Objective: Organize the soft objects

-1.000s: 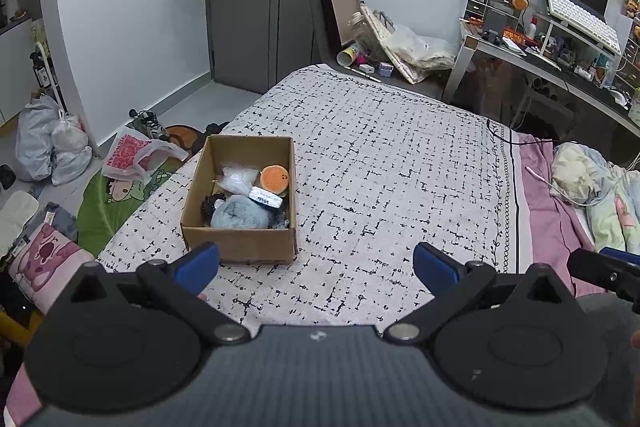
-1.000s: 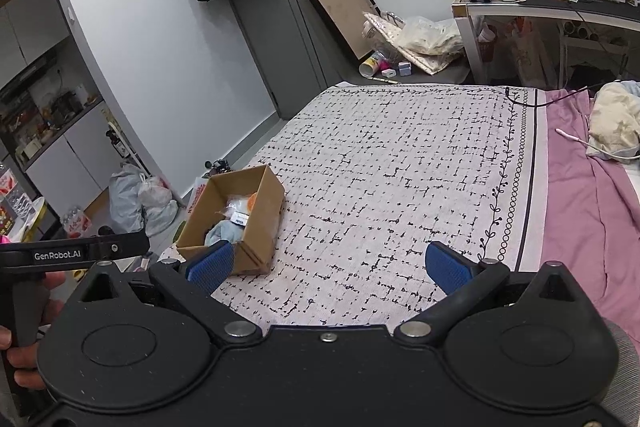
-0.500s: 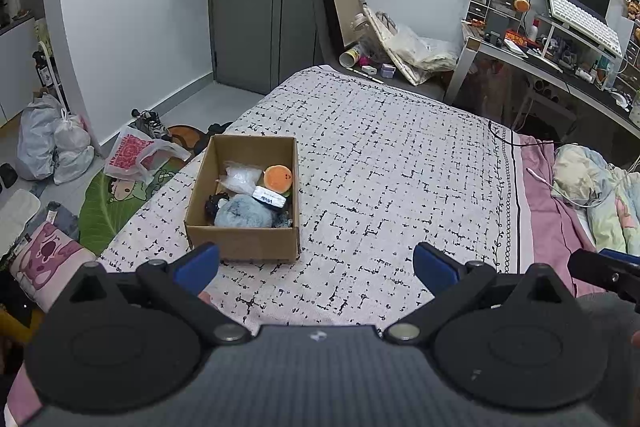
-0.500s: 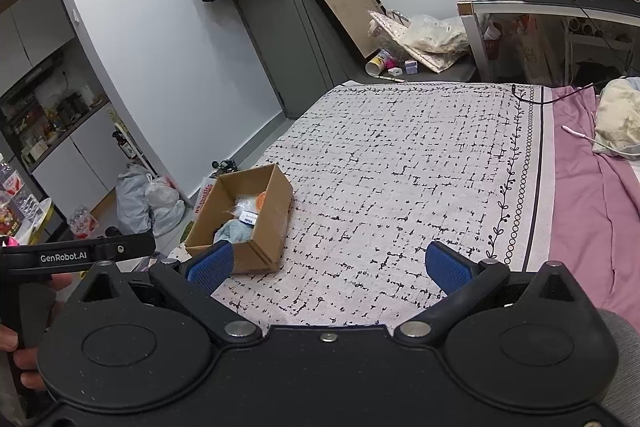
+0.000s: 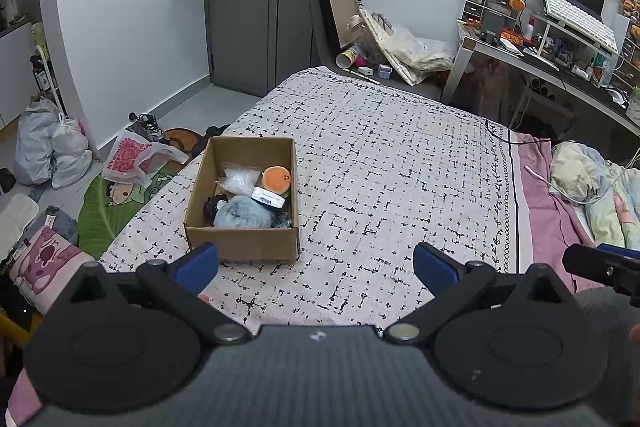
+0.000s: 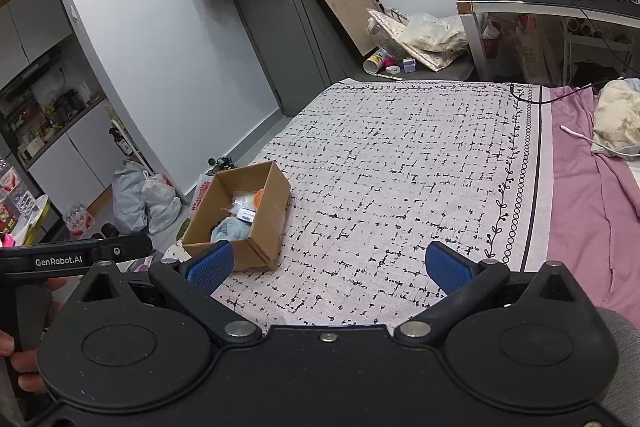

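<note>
Left wrist view: left gripper (image 5: 316, 263) held low over the near edge of the patterned bedspread (image 5: 400, 163), pointing toward the door, blue fingers (image 5: 196, 263) spread wide, empty. Cardboard box (image 5: 244, 247) just ahead of the left finger, resting on the bedspread's left side, open on top. Inside: grey-blue plush (image 5: 242, 213) at the near end, orange round toy (image 5: 276, 179) at the far right, clear plastic bag (image 5: 240, 179) beside it, white labelled item (image 5: 268, 201) between. Tip of the other tool at the right edge.

Right wrist view: right gripper (image 6: 326, 267) level above the same bedspread, blue fingers (image 6: 446, 267) wide apart, gripping nothing. Box ahead-left, its near corner partly hidden behind the left finger. Hand (image 6: 24, 359) wrapped around the left tool's handle at far left.
</note>
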`<action>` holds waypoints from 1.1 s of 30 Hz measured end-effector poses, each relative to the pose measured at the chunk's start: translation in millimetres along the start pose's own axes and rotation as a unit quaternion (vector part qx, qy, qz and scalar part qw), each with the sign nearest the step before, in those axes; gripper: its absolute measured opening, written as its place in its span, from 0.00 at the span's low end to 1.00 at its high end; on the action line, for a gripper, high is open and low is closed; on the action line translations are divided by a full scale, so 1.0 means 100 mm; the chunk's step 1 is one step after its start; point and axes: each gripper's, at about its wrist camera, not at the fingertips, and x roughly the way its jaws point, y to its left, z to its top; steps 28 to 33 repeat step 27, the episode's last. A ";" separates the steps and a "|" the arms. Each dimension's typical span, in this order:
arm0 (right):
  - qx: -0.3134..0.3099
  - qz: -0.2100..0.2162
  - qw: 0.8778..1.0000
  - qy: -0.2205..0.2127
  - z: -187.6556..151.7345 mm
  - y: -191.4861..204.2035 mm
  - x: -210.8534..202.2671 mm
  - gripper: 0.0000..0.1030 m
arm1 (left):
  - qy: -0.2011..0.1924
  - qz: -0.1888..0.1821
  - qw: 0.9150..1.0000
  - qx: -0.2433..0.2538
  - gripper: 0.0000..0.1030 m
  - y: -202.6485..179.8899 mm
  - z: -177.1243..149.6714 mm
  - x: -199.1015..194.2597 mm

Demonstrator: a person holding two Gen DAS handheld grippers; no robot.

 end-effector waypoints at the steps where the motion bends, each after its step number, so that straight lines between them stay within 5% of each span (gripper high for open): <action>1: 0.000 0.000 1.000 0.000 0.00 0.00 0.00 1.00 | 0.000 0.000 1.000 0.000 0.99 0.00 0.00 0.00; 33: -0.009 -0.003 1.000 0.014 -0.02 0.04 0.06 1.00 | 0.001 -0.004 1.000 0.002 0.99 0.02 0.00 0.04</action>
